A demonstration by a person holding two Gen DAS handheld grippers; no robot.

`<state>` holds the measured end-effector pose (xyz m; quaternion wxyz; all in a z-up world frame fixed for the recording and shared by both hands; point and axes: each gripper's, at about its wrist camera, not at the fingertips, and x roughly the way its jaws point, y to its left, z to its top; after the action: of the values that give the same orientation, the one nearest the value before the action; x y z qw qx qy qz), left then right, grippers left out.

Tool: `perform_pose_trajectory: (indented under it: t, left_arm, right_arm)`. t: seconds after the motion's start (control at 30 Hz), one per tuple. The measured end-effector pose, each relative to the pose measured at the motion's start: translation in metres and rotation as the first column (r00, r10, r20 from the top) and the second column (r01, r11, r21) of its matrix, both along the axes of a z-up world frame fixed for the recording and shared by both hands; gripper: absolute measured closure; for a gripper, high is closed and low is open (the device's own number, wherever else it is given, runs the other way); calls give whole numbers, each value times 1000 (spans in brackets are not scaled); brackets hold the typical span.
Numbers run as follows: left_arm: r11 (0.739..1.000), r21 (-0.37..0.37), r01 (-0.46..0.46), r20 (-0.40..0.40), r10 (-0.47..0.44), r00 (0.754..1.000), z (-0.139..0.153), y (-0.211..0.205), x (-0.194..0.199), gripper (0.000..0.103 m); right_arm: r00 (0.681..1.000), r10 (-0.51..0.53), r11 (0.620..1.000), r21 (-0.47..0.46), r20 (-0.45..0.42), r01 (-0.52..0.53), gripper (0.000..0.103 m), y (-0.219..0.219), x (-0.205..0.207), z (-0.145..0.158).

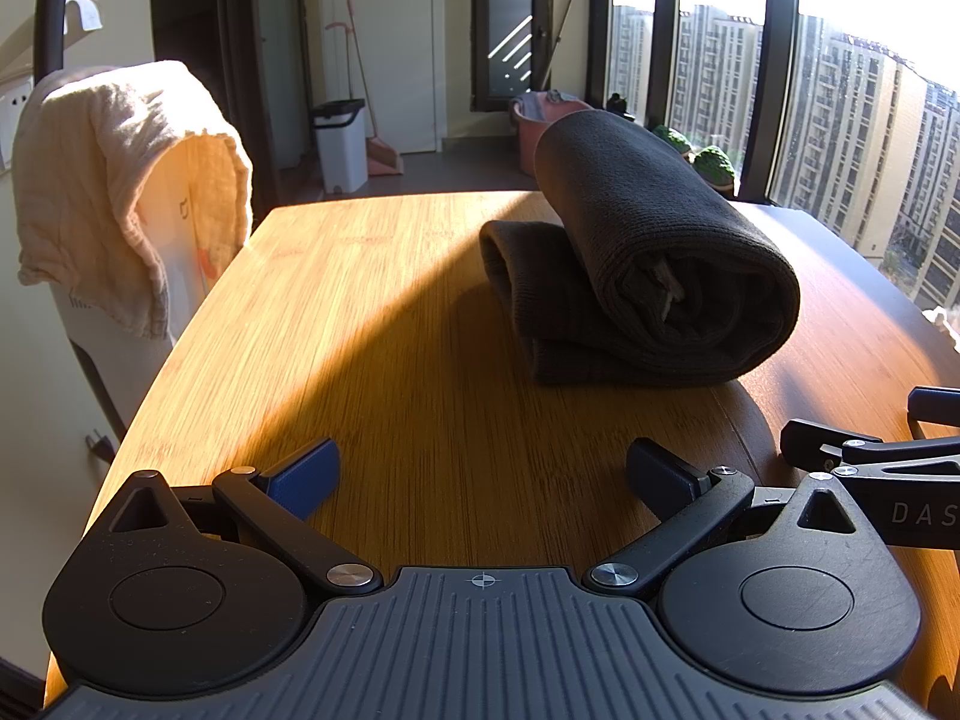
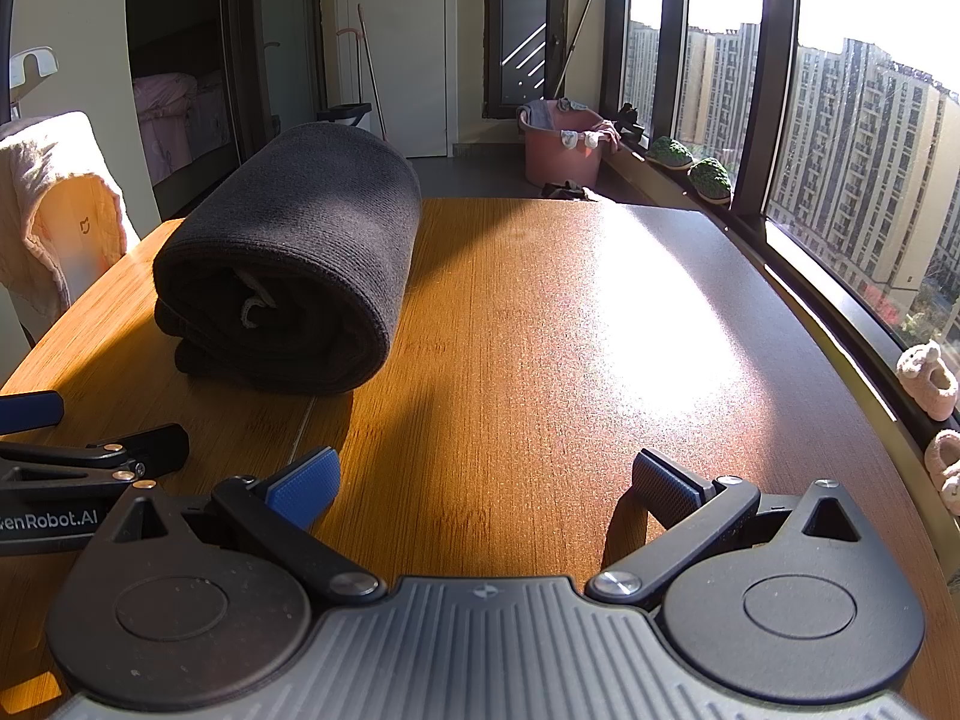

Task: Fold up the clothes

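Note:
A dark grey garment lies folded and rolled into a thick bundle on the wooden table. In the right wrist view the garment sits at the left, on the table. My left gripper is open and empty, low over the table, short of the bundle. My right gripper is open and empty, to the right of the bundle. Each gripper shows at the edge of the other's view: the right gripper and the left gripper.
A cream cloth hangs over a white appliance at the table's left. A pink bucket with laundry stands on the floor behind. Green slippers and pink slippers lie on the window sill at the right.

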<state>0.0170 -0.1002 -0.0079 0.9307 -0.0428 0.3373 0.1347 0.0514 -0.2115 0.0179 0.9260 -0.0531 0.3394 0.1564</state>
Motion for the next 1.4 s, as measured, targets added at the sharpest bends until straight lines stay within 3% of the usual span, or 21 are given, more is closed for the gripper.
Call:
perform_pose_trajectory:
  t: [1.4]
  left_arm:
    - [1000, 0, 0, 0, 0, 1000, 0, 0, 0, 0]
  right_arm:
    - [1000, 0, 1000, 0, 0, 0, 0, 0, 0, 0]
